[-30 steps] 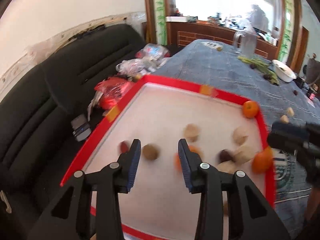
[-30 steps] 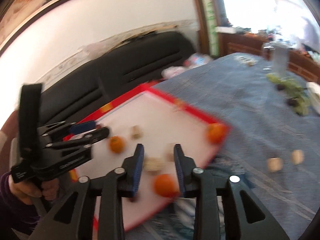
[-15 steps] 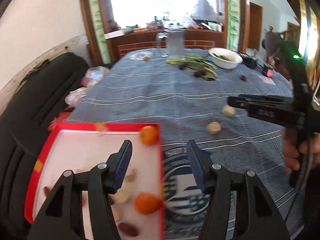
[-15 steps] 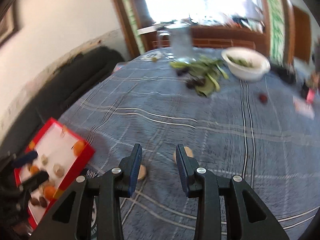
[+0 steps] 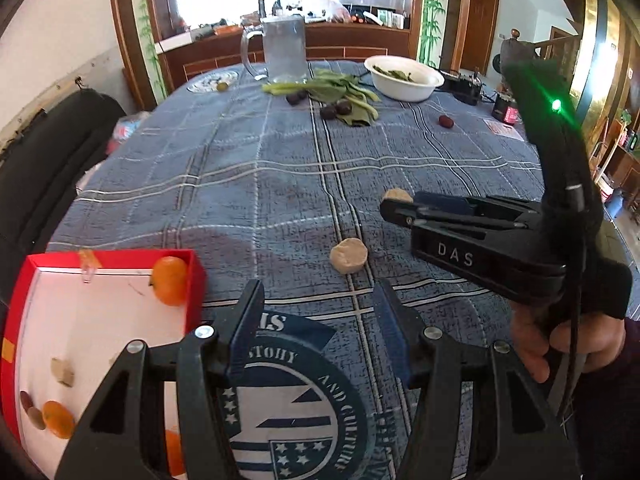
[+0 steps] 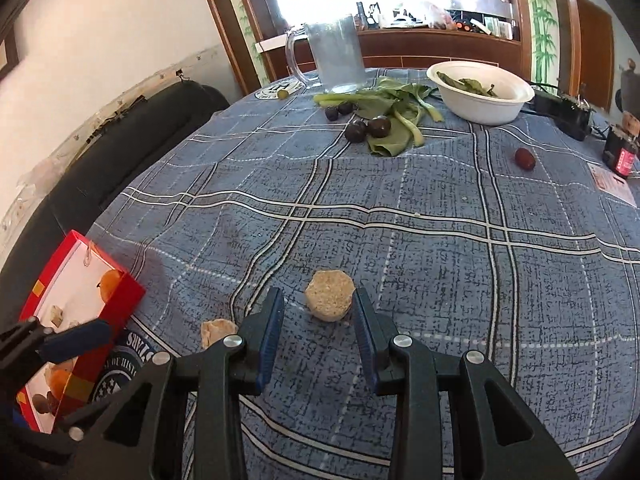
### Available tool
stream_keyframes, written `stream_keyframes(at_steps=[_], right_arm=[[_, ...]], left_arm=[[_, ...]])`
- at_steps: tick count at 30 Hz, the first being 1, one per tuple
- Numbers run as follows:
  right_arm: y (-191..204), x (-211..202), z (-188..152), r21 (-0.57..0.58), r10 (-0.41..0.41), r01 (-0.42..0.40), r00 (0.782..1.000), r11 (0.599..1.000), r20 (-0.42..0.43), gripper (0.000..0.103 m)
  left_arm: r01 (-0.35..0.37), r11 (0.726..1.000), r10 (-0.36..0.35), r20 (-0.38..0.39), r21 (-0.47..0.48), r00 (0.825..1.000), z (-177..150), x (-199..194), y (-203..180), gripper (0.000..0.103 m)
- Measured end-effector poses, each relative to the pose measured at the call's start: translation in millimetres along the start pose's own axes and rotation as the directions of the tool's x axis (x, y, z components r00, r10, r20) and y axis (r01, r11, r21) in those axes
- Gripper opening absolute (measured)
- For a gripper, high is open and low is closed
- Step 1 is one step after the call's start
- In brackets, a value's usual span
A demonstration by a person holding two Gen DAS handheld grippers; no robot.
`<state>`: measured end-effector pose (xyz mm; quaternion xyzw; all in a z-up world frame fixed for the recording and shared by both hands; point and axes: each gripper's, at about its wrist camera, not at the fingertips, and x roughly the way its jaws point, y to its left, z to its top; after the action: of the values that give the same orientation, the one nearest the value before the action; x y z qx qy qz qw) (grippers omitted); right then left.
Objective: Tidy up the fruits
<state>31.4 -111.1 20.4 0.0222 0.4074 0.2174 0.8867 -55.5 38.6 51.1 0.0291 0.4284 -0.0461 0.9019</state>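
A pale tan, drum-shaped chunk of peeled fruit [image 6: 329, 295], flat on top and faceted round its sides, sits on the blue plaid tablecloth [image 6: 400, 208] covering the bench, squarely between the blue-padded fingers of the right gripper [image 6: 318, 334]. Those fingers stand spread, one either side of the chunk and not yet touching it. The piece looks light and dry-skinned with a crumbly, grainy surface, likely firm enough to hold but easy to bruise; the flat side facets look the best place to pinch, gently. A second, rougher tan chunk [image 6: 218, 330] lies just beside it, nearer the left finger.

Well apart from the chunk, toward the black sofa, the shallow red cardboard box with a white floor [image 5: 192, 280] hangs at the bench's edge; it holds a glossy orange mandarin [image 5: 170, 280] in its far corner, more mandarins, a tan chunk and small dark fruits. The left gripper [image 5: 316, 330] hovers over a printed round emblem on the cloth beside the box, fingers released and holding nothing.

Beyond the chunk, across the bench, lie smooth dark plums [image 6: 368, 128] on limp green leaves [image 6: 394, 120], a lone red date [image 6: 524, 158], a white bowl of greens [image 6: 480, 92] and a tall clear glass mug [image 6: 336, 56]. Loose fruit outside the box suggests the sorting is only part done.
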Motion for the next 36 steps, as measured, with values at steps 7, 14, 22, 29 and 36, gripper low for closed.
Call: stream_keyframes(at_steps=[7, 14, 22, 29, 36], right_arm=[[2.2, 0.5, 1.2, -0.022, -0.043, 0.043, 0.999, 0.999, -0.001, 0.028], [-0.1, -3.4, 3.2, -0.024, -0.021, 0.021, 1.0, 0.999, -0.002, 0.016], [-13.3, -12.0, 4.7, -0.04, 0.013, -0.015, 0.999, 0.999, -0.044, 0.02], [-6.1, -2.0, 6.5, -0.02, 0.014, -0.015, 1.0, 1.0, -0.027, 0.04], [0.7, 14.1, 5.8, -0.042, -0.045, 0.044, 0.998, 0.998, -0.045, 0.04]], left_arm=[[0.025, 1.0, -0.025, -0.058, -0.002, 0.998, 1.2, 17.5, -2.6, 0.058], [0.024, 1.0, -0.025, -0.088, -0.008, 0.996, 5.8, 29.3, -7.4, 0.058], [0.002, 0.999, -0.006, -0.11, -0.042, 0.994, 9.1, 45.4, -5.2, 0.058], [0.012, 0.999, -0.017, -0.102, -0.042, 0.995, 11.3, 50.8, -5.7, 0.058], [0.039, 0.999, -0.041, -0.083, -0.029, 0.996, 15.2, 53.5, -10.1, 0.046]])
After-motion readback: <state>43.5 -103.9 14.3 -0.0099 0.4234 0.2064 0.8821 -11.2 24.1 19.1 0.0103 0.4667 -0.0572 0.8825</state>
